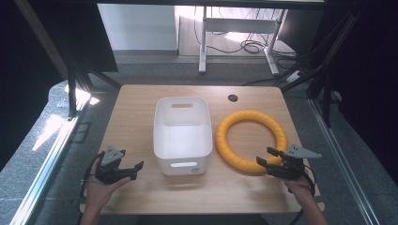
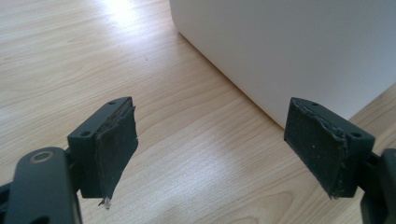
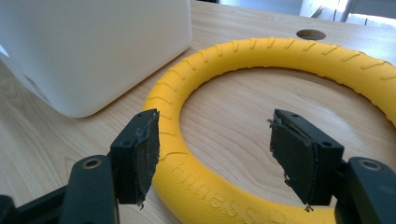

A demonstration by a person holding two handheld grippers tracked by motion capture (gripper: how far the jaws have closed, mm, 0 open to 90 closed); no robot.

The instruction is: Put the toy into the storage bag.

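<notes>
Yellow ring (image 3: pixel 261 65), near arc cropped

Count on the table: four kinds, five items.

One yellow ring (image 1: pixel 251 140), right of centre; one white bin (image 1: pixel 182 133), centre, with two slot handles. Two hand-held grippers: left gripper (image 1: pixel 127 171) lower left, right gripper (image 1: pixel 265 156) lower right, two black jaws each. One round hole (image 1: pixel 233 98) in the tabletop, upper centre, probably a cable port. Two hands.
</notes>
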